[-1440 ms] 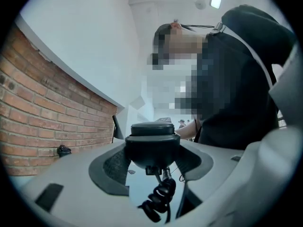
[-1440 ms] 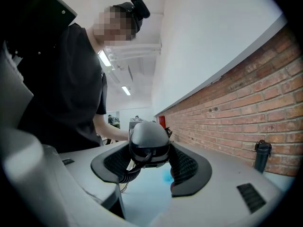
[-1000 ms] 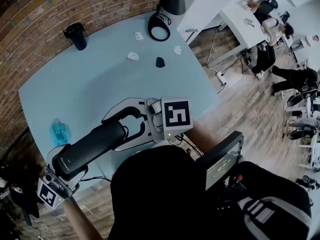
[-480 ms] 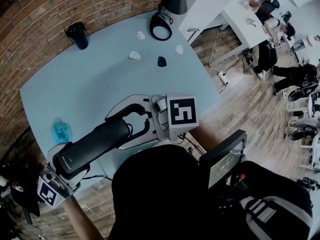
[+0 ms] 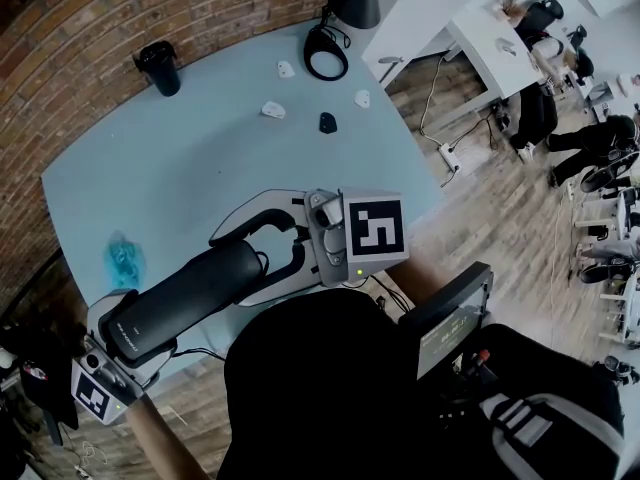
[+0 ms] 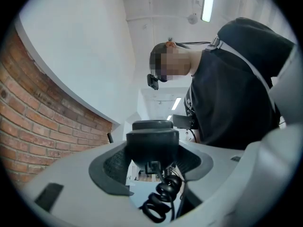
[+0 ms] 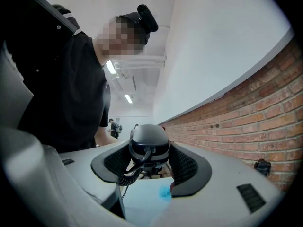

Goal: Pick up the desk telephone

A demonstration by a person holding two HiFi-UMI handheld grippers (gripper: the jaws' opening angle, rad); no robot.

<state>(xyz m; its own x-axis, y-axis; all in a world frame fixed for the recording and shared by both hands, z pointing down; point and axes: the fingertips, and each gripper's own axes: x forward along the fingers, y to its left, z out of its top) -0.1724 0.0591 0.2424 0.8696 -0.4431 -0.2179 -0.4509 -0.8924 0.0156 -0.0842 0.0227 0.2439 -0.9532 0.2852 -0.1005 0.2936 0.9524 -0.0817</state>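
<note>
Pale blue table (image 5: 200, 168) by the brick wall (image 5: 80, 18), and I've got the desk telephone handset (image 5: 190, 293) up off it between both grippers
Handset lies roughly level over the table's near edge; my left gripper (image 6: 151, 161) is clamped on one end, jaws wide but pressed to both sides, with a coiled cord (image 6: 160, 200) hanging under that end, and my right gripper (image 7: 150, 162) grips the other end the same way. Just beyond the handset, a crumpled blue scrap (image 5: 122, 258) lies on the table. Far across the top I see a small black object (image 5: 327, 122) among three white bits (image 5: 272, 110), a lamp's ring base (image 5: 325, 56), and a black cup (image 5: 160, 68) near the wall. Off to the right, wood floor (image 5: 480, 208) and a white desk (image 5: 490, 48)
</note>
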